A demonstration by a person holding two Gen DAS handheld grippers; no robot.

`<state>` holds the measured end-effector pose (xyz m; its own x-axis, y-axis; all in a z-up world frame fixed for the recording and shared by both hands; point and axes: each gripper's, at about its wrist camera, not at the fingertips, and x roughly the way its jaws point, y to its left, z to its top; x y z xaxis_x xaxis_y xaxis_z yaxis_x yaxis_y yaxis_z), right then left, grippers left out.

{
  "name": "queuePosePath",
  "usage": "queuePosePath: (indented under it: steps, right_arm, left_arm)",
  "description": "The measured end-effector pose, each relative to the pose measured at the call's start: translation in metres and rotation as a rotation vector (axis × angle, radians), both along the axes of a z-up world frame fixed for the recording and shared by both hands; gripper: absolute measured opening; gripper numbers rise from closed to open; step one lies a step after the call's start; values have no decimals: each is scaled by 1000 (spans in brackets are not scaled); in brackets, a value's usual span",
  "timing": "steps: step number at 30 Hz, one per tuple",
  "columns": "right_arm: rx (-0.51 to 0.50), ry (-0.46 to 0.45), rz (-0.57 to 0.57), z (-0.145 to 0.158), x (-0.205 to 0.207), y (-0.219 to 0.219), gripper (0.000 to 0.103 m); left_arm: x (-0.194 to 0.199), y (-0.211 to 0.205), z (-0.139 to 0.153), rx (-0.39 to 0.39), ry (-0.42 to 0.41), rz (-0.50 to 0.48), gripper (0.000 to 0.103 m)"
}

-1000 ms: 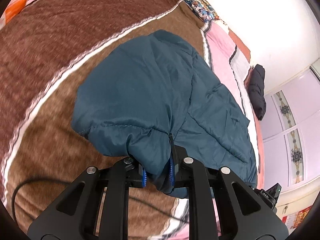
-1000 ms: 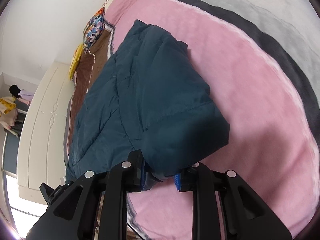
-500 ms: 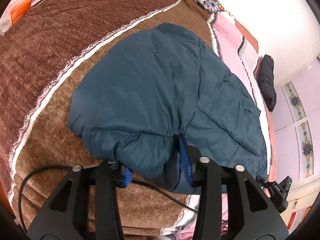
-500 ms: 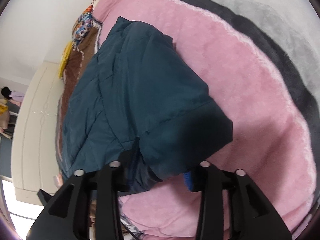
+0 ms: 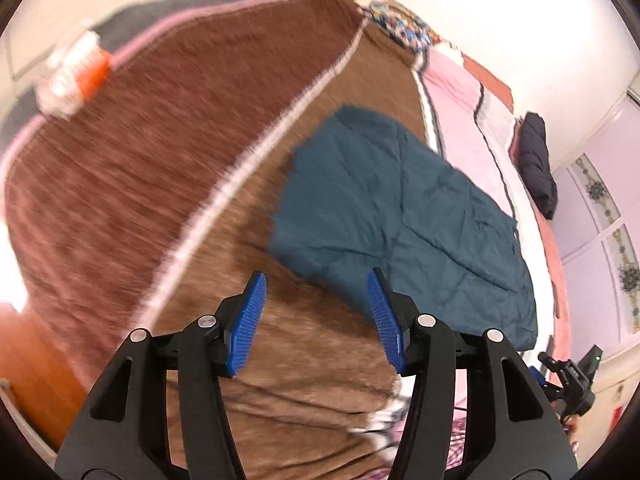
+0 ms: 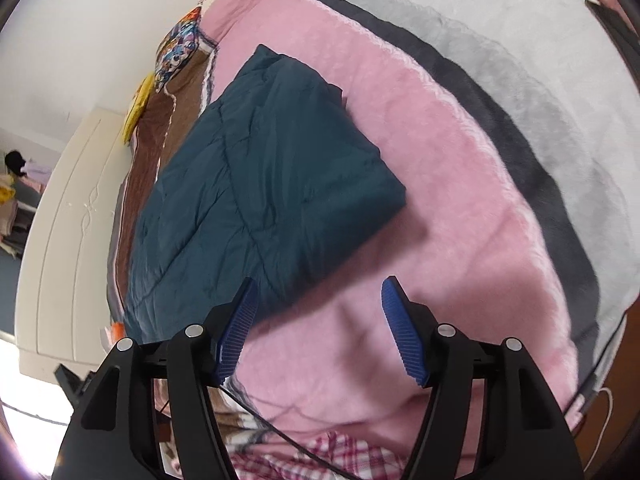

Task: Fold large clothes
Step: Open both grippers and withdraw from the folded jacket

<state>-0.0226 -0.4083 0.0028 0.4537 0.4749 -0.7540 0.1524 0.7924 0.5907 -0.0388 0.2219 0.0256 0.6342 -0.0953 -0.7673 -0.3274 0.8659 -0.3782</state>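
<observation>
The jacket is lying folded on the bed, long axis running away. Left hand-held gripper and right hand-held gripper are gaping wide, empty, hovering beside its near corners.

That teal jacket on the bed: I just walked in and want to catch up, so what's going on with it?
A person with a two-finger gripper in each hand is folding it. The teal jacket lies folded on the bed, across the brown blanket and the pink blanket. The left gripper and right gripper are both open, holding nothing, just short of its near edge.
</observation>
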Motion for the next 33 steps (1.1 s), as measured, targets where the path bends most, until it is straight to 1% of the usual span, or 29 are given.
queuePosePath:
  steps: [1, 3, 4, 6, 8, 10, 12, 17, 21, 26, 33]
  right_arm:
    - [-15, -10, 9, 3, -4, 1, 64]
    - [-39, -28, 35, 10, -9, 6, 64]
    - [-57, -39, 51, 14, -11, 9, 64]
    - [-86, -58, 86, 22, -16, 15, 64]
    - [-101, -75, 115, 28, -19, 22, 64]
    - [-132, -99, 157, 33, -22, 32, 64]
    - [-164, -118, 196, 36, -25, 43, 64]
    - [-245, -142, 281, 35, -25, 76, 64]
    - [-300, -148, 334, 32, -27, 96, 64]
    - [-364, -145, 372, 23, -30, 114, 64]
    - [-392, -143, 406, 16, -33, 130, 63]
  left_arm:
    - [-7, 6, 9, 18, -10, 13, 53]
    - [-24, 20, 29, 80, -36, 42, 53]
    - [-29, 24, 36, 100, -42, 52, 55]
    - [-43, 35, 51, 168, -43, 75, 57]
    - [-52, 41, 56, 219, -39, 86, 60]
    - [-53, 41, 52, 244, -19, 84, 60]
    - [-49, 35, 40, 228, 1, 72, 60]
    - [-29, 6, -4, 178, 74, -4, 60]
    - [-13, -18, -26, 158, 111, -49, 60]
    - [2, -41, -37, 161, 132, -109, 60]
    - [16, -59, -40, 142, 115, -166, 60]
